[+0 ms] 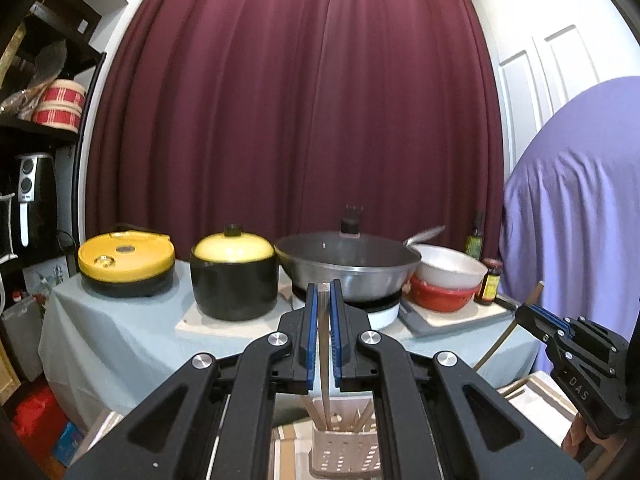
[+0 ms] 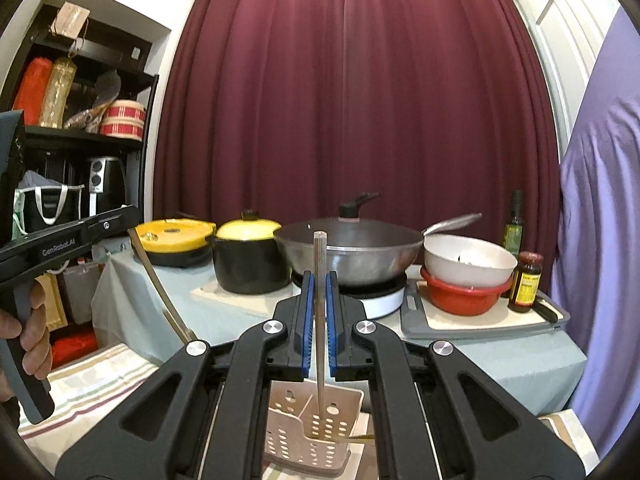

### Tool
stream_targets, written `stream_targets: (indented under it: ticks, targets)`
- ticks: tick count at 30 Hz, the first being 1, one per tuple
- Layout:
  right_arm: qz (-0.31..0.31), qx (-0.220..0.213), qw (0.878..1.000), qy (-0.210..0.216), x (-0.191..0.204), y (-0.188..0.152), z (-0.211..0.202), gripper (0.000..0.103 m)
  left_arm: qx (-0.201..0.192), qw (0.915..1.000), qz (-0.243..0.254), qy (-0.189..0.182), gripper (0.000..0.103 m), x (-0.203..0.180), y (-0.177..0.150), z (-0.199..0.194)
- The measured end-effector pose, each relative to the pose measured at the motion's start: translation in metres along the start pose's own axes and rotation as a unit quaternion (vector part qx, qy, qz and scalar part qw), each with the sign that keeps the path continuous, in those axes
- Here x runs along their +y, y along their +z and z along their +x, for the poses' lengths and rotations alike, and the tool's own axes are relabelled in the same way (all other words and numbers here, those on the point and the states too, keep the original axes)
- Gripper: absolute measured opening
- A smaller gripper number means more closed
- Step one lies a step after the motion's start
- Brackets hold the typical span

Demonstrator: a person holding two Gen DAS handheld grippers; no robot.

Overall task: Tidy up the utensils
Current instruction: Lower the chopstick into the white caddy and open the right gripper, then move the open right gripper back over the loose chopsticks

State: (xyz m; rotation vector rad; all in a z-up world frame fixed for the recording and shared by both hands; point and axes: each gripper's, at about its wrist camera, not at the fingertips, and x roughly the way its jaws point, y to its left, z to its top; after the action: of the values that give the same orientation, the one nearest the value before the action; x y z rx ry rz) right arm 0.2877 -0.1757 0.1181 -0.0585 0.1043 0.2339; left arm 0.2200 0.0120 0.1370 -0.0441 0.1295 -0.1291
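Striped cloth below: your left gripper point(image 1: 324, 300) and right gripper point(image 2: 319, 288) each clench chopstick point(image 1: 323, 344), none dropped into holder point(image 2: 316, 428) yet; several already inside.

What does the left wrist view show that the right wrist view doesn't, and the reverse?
Left wrist only: the left tongs shut on a flat metal utensil, and wooden sticks in the perforated holder.
Right wrist only: the right tongs shut on a thin metal rod, and a red roll on the shelf.
Both: the wok, the yellow-lidded pots and the red bowl.
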Motion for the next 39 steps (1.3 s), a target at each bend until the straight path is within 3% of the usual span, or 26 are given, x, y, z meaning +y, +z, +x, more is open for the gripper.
stream_targets:
  ticks: [11, 24, 27, 28, 30, 31, 33, 39]
  targets:
    - [-0.008, 0.041, 0.999, -0.016, 0.002, -0.033, 0.025, 0.006, 0.036, 0.9993, 0.005, -0.01, 0.007, -0.007, -0.03, 0.02]
    - [-0.002, 0.066, 0.998, -0.019, -0.001, -0.053, 0.04, 0.006, 0.065, 0.9973, 0.015, -0.03, 0.007, -0.007, -0.04, 0.041]
    - [0.003, 0.068, 0.998, -0.017, -0.001, -0.056, 0.041, 0.009, 0.071, 0.997, 0.01, -0.031, 0.007, -0.006, -0.043, 0.044]
    - [0.002, 0.067, 0.998, -0.018, -0.001, -0.056, 0.04, 0.014, 0.072, 0.9969, 0.008, -0.031, 0.007, -0.005, -0.043, 0.044]
    - [0.002, 0.064, 0.998, -0.018, 0.0, -0.055, 0.037, 0.026, 0.071, 0.997, 0.005, -0.03, 0.016, -0.004, -0.044, 0.043]
    - [0.002, 0.061, 0.998, -0.02, 0.001, -0.054, 0.035, 0.029, 0.07, 0.9972, 0.002, -0.028, 0.028, -0.003, -0.044, 0.042]
    - [0.001, 0.058, 0.998, -0.022, 0.001, -0.052, 0.03, 0.03, 0.063, 0.9976, -0.004, -0.026, 0.04, -0.001, -0.042, 0.036]
    - [-0.012, 0.042, 0.998, -0.034, 0.007, -0.043, 0.001, 0.04, 0.043, 0.9989, 0.001, -0.019, 0.055, -0.001, -0.04, 0.006]
